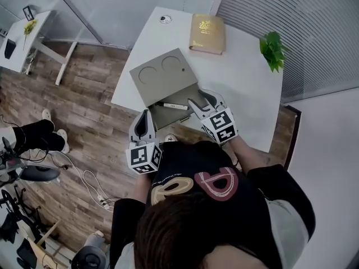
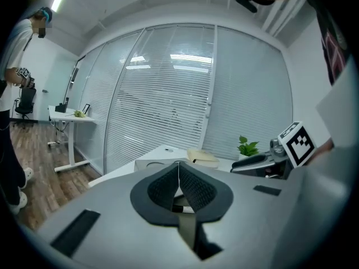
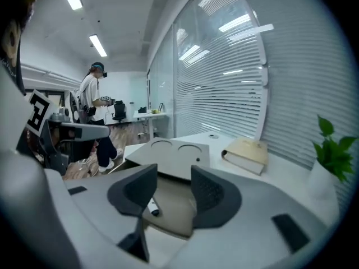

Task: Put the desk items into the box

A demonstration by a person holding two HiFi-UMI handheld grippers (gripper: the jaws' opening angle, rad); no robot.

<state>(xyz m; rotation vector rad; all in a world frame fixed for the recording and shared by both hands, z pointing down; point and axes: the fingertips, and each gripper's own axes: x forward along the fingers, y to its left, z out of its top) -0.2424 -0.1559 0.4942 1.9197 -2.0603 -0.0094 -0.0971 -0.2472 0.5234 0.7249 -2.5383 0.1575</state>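
**Marker in the box, right tool released above it**

Lying in the open compartment of the flat grey-beige box (image 1: 168, 118), card by the look of it: a slim white marker with a dark cap (image 1: 171, 106), crosswise and close under the lid's edge. Pushed back toward the far side, the sliding lid with two round recesses (image 1: 164, 74) — probably left half-open for further loading.

Hovering just over that compartment, the right tool (image 1: 203, 102), pads spread apart, gripping nothing, with only the marker (image 3: 152, 207) visible below the gap in the right gripper view. Likely a release pose: wide enough to let a thin thing drop clear, low enough to keep it from bouncing out.

Held at the near-left edge of the white worktop (image 1: 241, 83), just beside the box, the left tool (image 1: 145, 118), pads pressed together on nothing and touching none of the items — apparently kept out of the way.

Outside the box and well apart from it:
- a tan hardback book with a gold emblem (image 1: 207, 33) at the far side
- a small green potted plant (image 1: 272, 49) toward the far-right corner
- a small round white object (image 1: 165, 19) at the far-left corner, too small to identify

Judged from this: one item in, more to collect, with no telling whether the book would fit.
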